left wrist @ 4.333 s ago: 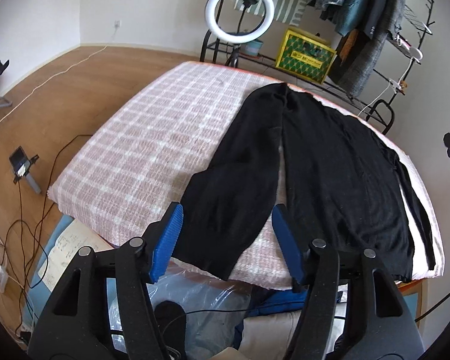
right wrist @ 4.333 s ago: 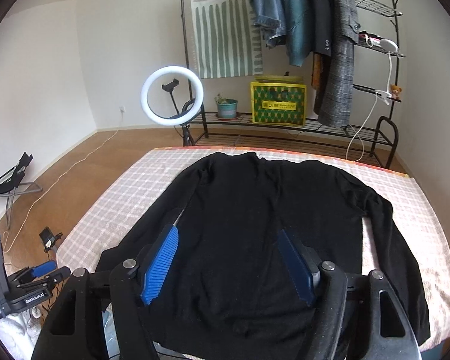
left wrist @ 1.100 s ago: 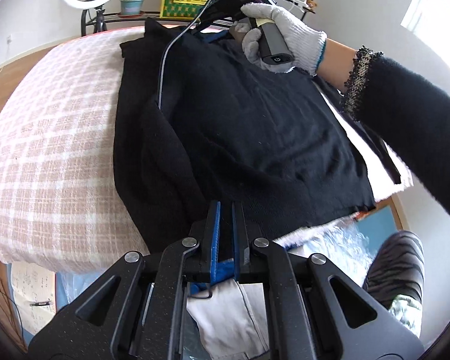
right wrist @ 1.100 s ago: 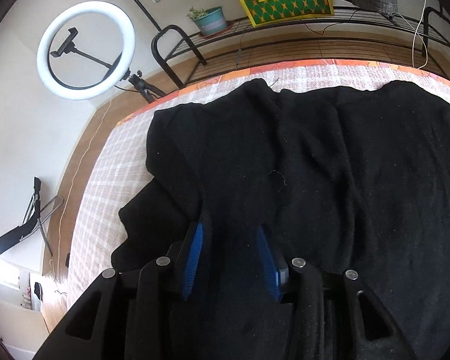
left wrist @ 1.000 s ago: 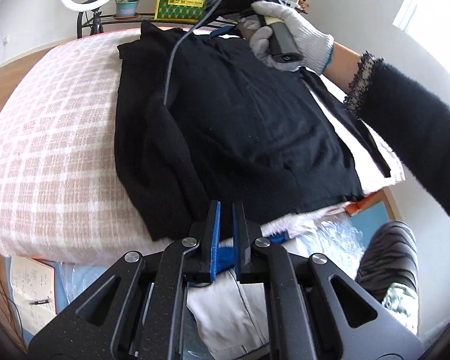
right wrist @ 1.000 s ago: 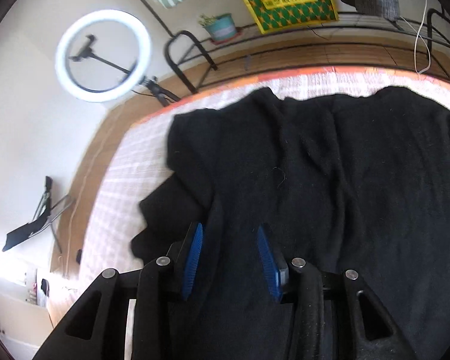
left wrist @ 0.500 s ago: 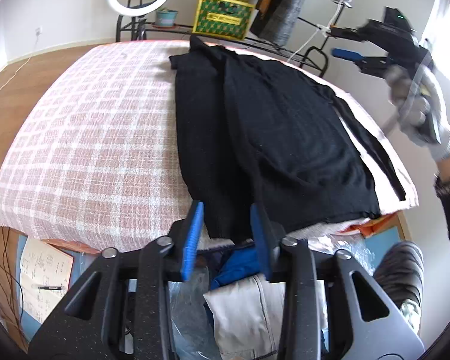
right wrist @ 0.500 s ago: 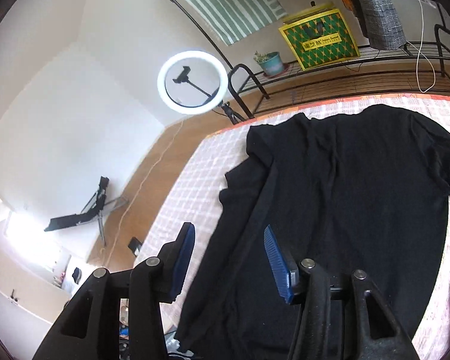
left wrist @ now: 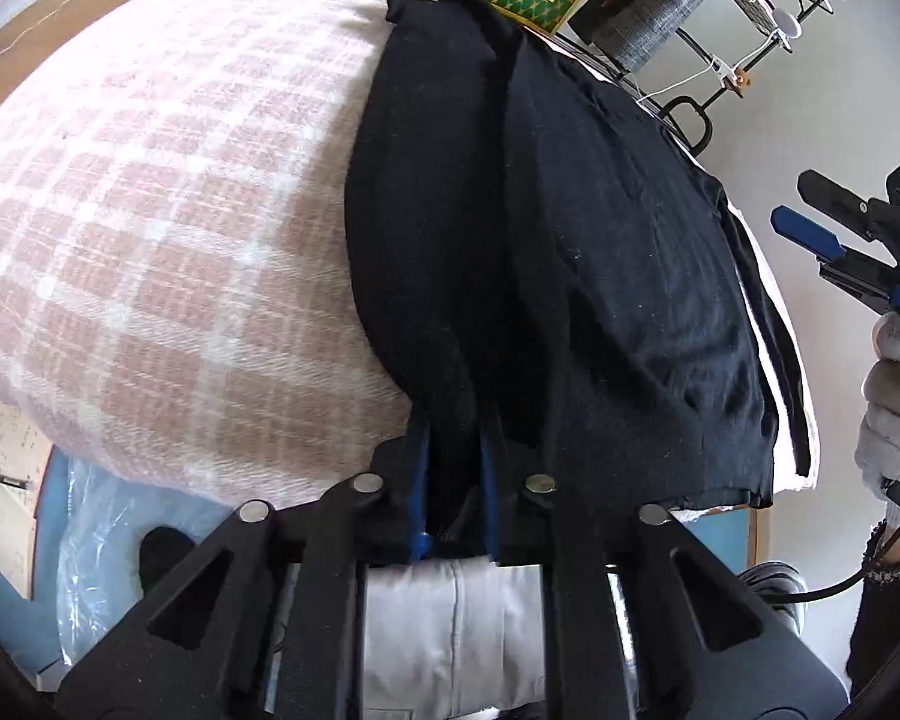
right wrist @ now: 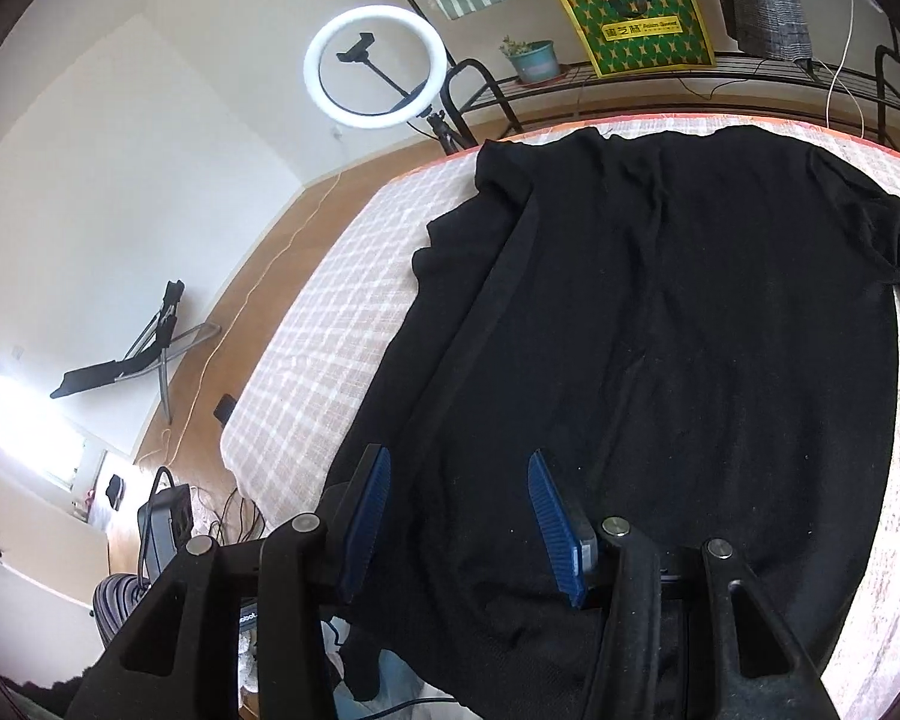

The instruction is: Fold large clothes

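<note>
A checked bed [left wrist: 150,228] bears the black sweater [left wrist: 600,252] (one sleeve folded in). The left gripper [left wrist: 455,450] is closing on its near hem fold; the right gripper [right wrist: 459,516] hovers above, fingers apart.

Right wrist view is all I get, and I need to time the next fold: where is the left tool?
Observer: The left tool is at the near hem of the black sweater. Its jaws are closing with fabric between them.
Operator: Which part of the hem?
Observer: The folded-in left side, right beside the bare checked blanket.
Operator: How does my right tool look from over there?
Observer: The right tool hangs past the bed's right edge, carried by a gloved hand. Its jaws are open and hold nothing.
</note>
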The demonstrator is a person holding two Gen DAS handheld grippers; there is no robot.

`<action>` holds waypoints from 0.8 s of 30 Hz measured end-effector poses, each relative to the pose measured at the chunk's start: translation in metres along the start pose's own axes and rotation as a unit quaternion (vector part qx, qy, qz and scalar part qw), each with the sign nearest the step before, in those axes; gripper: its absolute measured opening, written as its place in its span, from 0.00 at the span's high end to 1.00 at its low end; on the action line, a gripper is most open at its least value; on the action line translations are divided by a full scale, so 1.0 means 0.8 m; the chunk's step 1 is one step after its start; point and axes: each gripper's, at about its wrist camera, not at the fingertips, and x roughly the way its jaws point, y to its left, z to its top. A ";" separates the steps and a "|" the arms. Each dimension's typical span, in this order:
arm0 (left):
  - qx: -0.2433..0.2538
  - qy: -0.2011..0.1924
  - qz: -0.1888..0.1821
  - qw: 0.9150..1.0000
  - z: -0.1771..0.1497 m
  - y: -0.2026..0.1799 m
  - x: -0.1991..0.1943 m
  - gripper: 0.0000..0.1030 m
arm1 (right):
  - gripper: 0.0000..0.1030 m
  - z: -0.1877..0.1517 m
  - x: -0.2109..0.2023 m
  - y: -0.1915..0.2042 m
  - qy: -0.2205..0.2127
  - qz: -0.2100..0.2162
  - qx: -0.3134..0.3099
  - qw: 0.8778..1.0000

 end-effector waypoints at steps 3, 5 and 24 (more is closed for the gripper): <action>-0.002 -0.019 -0.012 1.000 -0.002 -0.004 -0.020 0.91 | 0.50 0.015 -0.001 0.008 -0.007 -0.014 -0.013 1.000; -0.001 -0.044 -0.014 0.999 -0.004 -0.005 -0.050 0.92 | 0.50 0.032 0.003 0.015 -0.010 -0.020 -0.024 0.999; 0.010 -0.047 -0.018 0.999 -0.024 -0.003 -0.051 0.93 | 0.35 0.213 0.291 0.106 0.072 -0.110 -0.072 0.989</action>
